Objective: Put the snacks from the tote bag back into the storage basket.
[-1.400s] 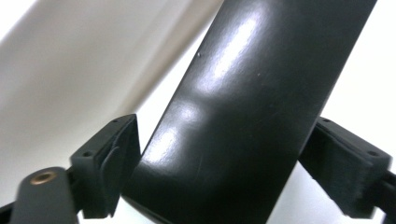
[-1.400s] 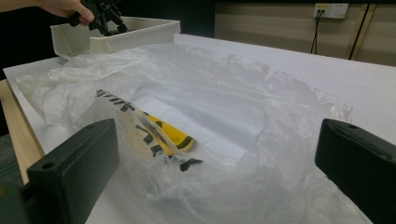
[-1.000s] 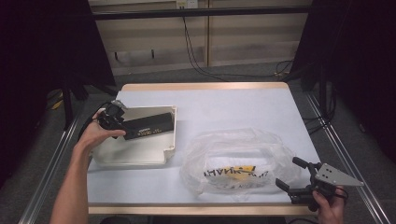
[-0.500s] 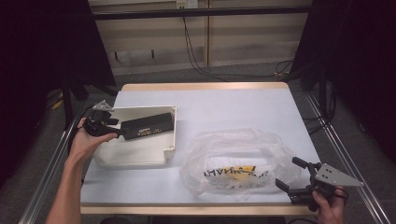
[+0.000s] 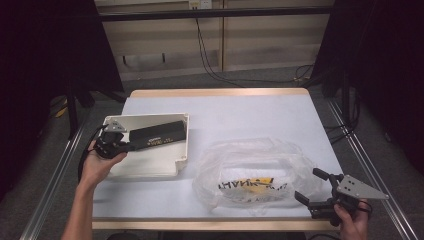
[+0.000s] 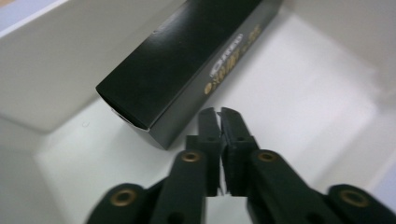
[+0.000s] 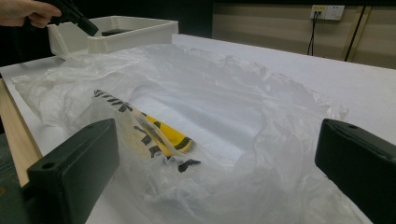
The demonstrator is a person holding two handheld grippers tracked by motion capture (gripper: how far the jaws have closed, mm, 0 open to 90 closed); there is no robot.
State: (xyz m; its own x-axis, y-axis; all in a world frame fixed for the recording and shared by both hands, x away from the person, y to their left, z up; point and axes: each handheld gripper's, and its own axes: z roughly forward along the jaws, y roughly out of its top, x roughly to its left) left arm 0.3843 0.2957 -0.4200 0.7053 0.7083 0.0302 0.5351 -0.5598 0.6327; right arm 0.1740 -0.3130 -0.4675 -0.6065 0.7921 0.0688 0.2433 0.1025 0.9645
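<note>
A long black box with gold lettering lies aslant in the white tray. My left gripper is at the tray's left side, level with the box's near end. In the left gripper view its jaws have just closed together with nothing between them, just beside the black box on the tray floor. My right gripper stands open at the front right, facing a crumpled clear plastic bag. In the right gripper view the bag lies ahead of the gripper, with a yellow printed item inside.
The white table top has a wooden front edge. Metal rails run along both sides of the table. Cables hang behind the far edge against a wall with a socket.
The left hand has drawn back to the left and toward the near side, off the end of the black box. The box, the bag and the right gripper have stayed put.
</note>
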